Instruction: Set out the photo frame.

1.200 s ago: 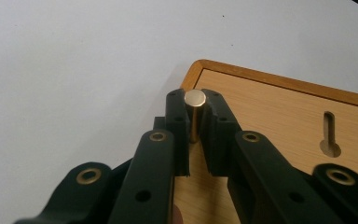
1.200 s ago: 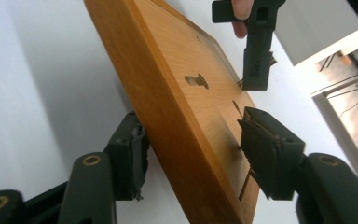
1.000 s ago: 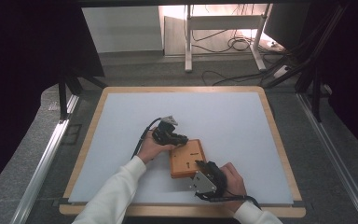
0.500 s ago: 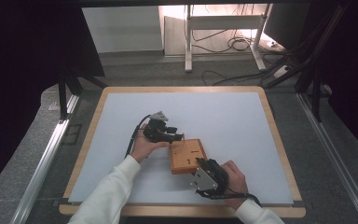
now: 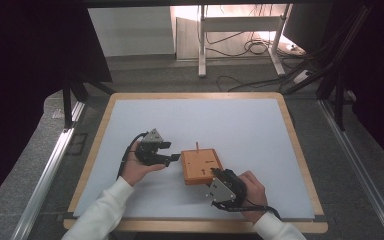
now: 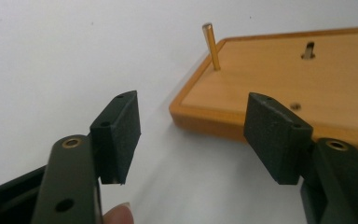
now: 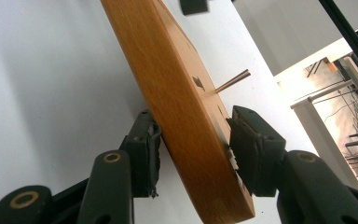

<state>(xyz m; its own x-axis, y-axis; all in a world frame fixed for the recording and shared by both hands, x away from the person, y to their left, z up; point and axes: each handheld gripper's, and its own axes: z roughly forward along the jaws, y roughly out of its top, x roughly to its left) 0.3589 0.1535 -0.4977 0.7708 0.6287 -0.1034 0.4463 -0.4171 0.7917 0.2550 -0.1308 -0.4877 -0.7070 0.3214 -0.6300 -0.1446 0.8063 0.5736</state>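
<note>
An orange wooden block (image 5: 200, 166) lies on the white tabletop, with a thin brass peg (image 5: 197, 146) standing upright at its far left corner. My right gripper (image 5: 214, 176) is shut on the block's near edge; its pads press the top and bottom faces of the block (image 7: 168, 70) in the right gripper view. My left gripper (image 5: 172, 151) hovers just left of the block. Its jaws have just been opening, and nothing is between them. In the left gripper view the peg (image 6: 210, 46) and the block (image 6: 279, 79) lie beyond the open left gripper (image 6: 191, 112).
The white tabletop (image 5: 230, 120) has a wooden rim (image 5: 195, 95). Metal rails (image 5: 50, 165) run along the table's left side. Behind the table are a metal stand (image 5: 202, 40) and floor cables (image 5: 250, 47).
My left gripper has drawn back to the left from the block's far corner, and its jaws have opened. The right hand and the block have stayed put.
</note>
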